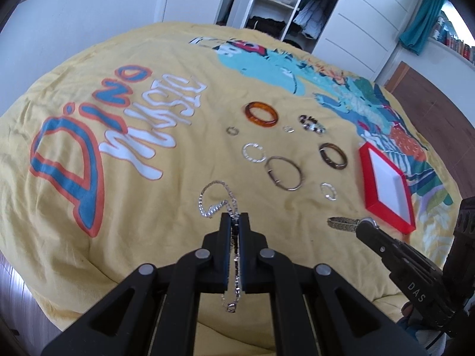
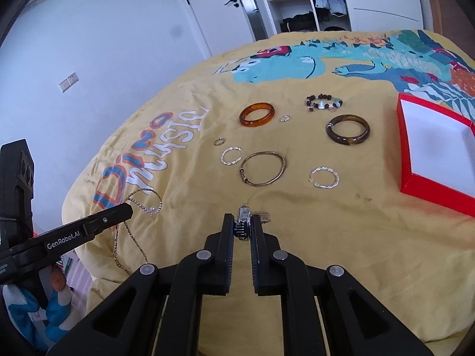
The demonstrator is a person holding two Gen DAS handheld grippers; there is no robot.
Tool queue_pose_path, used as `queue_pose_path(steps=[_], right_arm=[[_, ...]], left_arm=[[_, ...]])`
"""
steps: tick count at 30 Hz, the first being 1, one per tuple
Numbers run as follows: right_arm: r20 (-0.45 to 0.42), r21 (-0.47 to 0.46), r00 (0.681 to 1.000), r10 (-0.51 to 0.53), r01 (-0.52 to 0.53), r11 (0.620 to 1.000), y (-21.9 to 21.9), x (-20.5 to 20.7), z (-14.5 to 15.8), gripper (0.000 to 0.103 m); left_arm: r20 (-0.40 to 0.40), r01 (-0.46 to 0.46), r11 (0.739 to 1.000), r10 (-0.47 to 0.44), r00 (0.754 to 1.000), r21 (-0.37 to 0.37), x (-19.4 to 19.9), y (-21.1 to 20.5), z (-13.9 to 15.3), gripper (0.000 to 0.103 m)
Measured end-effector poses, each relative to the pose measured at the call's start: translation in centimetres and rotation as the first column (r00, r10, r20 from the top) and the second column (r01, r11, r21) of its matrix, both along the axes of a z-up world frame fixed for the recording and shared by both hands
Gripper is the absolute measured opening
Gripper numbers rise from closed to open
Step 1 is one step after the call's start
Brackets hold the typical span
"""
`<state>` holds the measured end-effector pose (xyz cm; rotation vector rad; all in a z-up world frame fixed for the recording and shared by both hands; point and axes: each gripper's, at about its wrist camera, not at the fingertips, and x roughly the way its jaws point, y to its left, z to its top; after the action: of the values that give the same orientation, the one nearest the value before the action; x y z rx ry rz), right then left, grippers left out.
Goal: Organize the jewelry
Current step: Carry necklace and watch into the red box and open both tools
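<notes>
My left gripper [image 1: 234,218] has its jaws pressed together on a silver chain necklace [image 1: 215,200]: part of the chain runs down between the pads and hangs below them, the rest loops beyond the fingertips over the yellow printed bedspread [image 1: 124,207]. My right gripper [image 2: 242,222] pinches a silver wristwatch [image 2: 243,216] by its case, with the metal band [image 2: 262,216] sticking out to the right of the tips; in the left wrist view the same band [image 1: 341,223] projects from the right gripper's tip. No earlier frame is available, so I record only the grip as it stands. The remaining pieces lie on the bedspread ahead of both tools: an amber bangle [image 2: 256,114] farthest back, a small ring [image 2: 284,118] just beside it on the right, a beaded bracelet [image 2: 324,103] further right, a dark brown bangle [image 2: 348,130] near the box, a thin bronze bangle [image 2: 262,168] in the middle, a twisted silver hoop [image 2: 232,156] to its left, another twisted silver hoop [image 2: 324,177] to its right, and a tiny ring [image 2: 219,141] further left. The red box with white lining [image 2: 405,136] sits open on the right, nothing visible inside it. A gloved hand [image 2: 56,299] shows under the left tool.
</notes>
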<state>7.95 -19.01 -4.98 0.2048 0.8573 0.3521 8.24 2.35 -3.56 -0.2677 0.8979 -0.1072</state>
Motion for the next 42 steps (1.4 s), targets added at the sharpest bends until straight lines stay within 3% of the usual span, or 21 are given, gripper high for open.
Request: queue_pose_path(steps=[12, 18, 23, 32, 42], right_arm=[[0.121, 0.062, 0.988, -0.099, 0.092, 0.994, -5.8, -2.8, 5.1, 0.010], [0.153, 0.059, 0.970, -0.188, 0.181, 0.982, -11.3, -2.3, 6.5, 0.010], [0.160, 0.031, 0.947, -0.280, 0.278, 0.960, -17.4, -0.8, 6.8, 0.010], [0.105, -0.025, 0.911, -0.398, 0.403, 0.915, -26.0, 3.1, 2.8, 0.010], [-0.024, -0.057, 0.907, -0.420, 0.419, 0.906, -29.2, 6.1, -3.6, 0.010]], left_arm=[[0.105, 0.161, 0.987, -0.159, 0.982, -0.009, 0.5, -7.6, 7.0, 0.004], [0.135, 0.287, 0.958, -0.282, 0.950, -0.021, 3.0, -14.6, 9.3, 0.004], [0.135, 0.373, 0.927, -0.365, 0.921, -0.044, 6.3, -21.4, 9.6, 0.004], [0.088, 0.466, 0.882, -0.461, 0.883, -0.063, 12.9, -31.7, 6.1, 0.004], [-0.102, 0.505, 0.863, -0.502, 0.859, 0.010, 16.0, -36.3, -4.2, 0.004]])
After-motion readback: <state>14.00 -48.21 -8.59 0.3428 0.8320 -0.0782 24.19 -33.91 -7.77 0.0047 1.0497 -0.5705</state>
